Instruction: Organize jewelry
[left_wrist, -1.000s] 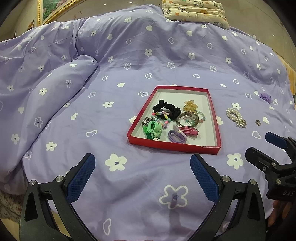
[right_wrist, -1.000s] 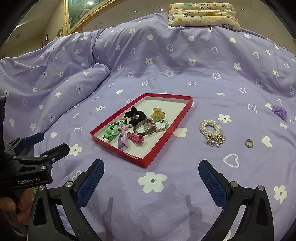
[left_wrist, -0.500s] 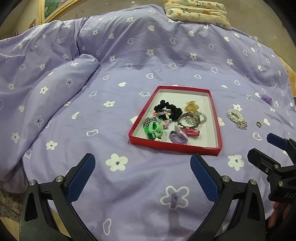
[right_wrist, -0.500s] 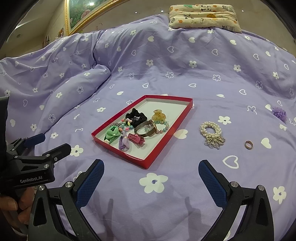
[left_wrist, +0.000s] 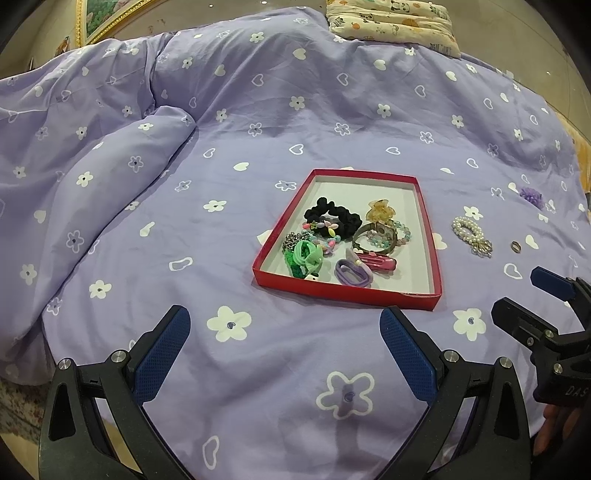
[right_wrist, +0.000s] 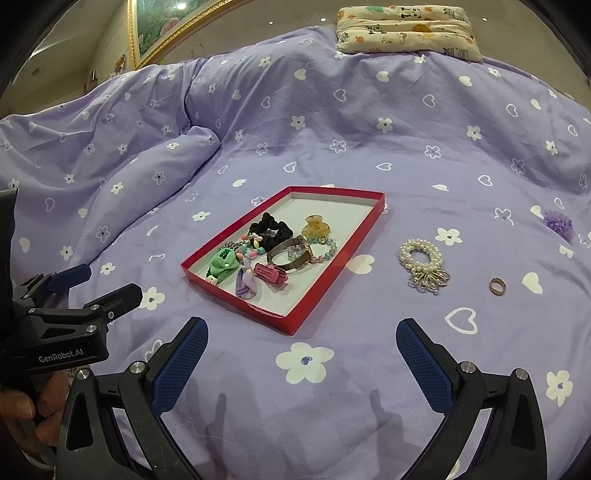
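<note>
Both hand-held grippers, left (left_wrist: 284, 350) and right (right_wrist: 301, 363), spread wide, holding nothing. Pearl bracelet (right_wrist: 421, 258) lies loose on the bed (right_wrist: 332, 122), at 3 o'clock of the red tray (right_wrist: 291, 326). Likely light, floppy, beads slick: pinch across the strand, not the metal charm. Ring (right_wrist: 497, 286) tiny, will sink into the quilt.

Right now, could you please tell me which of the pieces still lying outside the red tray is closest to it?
The pearl bracelet lies nearest the red tray; the small ring and purple flower piece sit farther right.
</note>
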